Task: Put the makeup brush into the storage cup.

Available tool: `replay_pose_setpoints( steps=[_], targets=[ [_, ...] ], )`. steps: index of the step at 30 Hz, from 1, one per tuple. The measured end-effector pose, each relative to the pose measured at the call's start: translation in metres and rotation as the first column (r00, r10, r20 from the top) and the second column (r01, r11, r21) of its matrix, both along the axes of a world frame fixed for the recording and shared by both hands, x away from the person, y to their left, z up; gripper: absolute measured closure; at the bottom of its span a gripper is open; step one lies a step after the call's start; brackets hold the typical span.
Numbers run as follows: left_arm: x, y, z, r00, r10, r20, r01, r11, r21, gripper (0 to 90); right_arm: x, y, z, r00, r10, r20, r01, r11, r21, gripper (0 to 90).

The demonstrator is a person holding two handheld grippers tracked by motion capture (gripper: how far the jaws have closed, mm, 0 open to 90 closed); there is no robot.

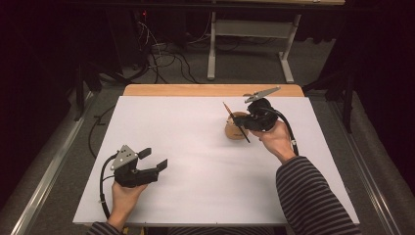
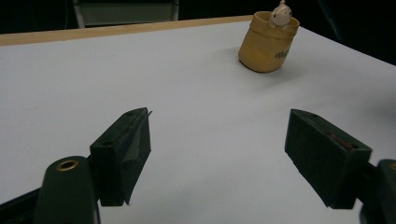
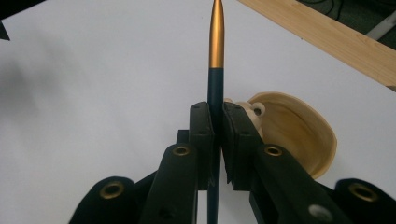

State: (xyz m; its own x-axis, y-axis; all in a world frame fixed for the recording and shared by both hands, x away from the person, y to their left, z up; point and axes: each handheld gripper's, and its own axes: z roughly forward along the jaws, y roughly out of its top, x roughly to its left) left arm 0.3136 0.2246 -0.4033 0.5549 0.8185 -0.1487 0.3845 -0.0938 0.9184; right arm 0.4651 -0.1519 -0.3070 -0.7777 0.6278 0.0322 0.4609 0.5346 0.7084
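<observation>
Fingers (image 3: 201,140) of the right gripper (image 3: 215,140) are clamped on a slim dark pen (image 3: 215,88) with a gold tapered end, which rises from between them; in the high view the pen (image 1: 237,123) slants across that gripper (image 1: 241,122), its upper end pointing toward the far edge of the worktop (image 1: 195,147). Directly behind and below the clamped fingers stands a tan holder (image 3: 299,133), its open mouth just beside the pen's shaft; whether the pen touches it cannot be told. The holder (image 1: 234,131) sits in the far right part of the white worktop, well in from the right edge, and a small pale figure (image 2: 280,16) perches on its rim, seen from the left gripper view where the holder (image 2: 267,46) stands alone near the far edge. The left gripper (image 2: 219,154) hovers near the near left corner, its fingers (image 2: 126,149) spread wide apart with nothing between them, well apart from the holder; it shows in the high view (image 1: 152,160) in a hand. A strip of bare wood (image 1: 210,90) runs along the worktop's far edge. Beyond it, on the floor, lie tangled cables (image 1: 161,58) and the white legs of another table (image 1: 249,44). Nothing lies between the left gripper and the holder.
</observation>
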Motion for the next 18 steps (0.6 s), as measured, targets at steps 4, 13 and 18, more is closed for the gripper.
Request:
replay_pose_setpoints(
  steps=[4, 13, 18],
  targets=[
    [0.000, 0.000, 0.000, 1.0000, 0.000, 0.000, 0.000, 1.0000, 0.001, 23.0, 0.001, 0.000, -0.002, 0.9999, 0.002, -0.012, -0.002, 0.9998, -0.021, 85.2],
    [0.000, 0.000, 0.000, 1.0000, 0.001, 0.001, -0.001, 1.0000, 0.002, 23.0, 0.005, -0.007, 0.000, 0.9993, -0.036, 0.004, 0.036, 0.9991, 0.024, 85.2],
    [0.000, 0.000, 0.000, 1.0000, 0.001, 0.000, -0.001, 1.0000, 0.003, 23.0, 0.007, -0.010, 0.001, 0.9988, -0.049, 0.007, 0.049, 0.9979, 0.043, 85.2]
  ],
)
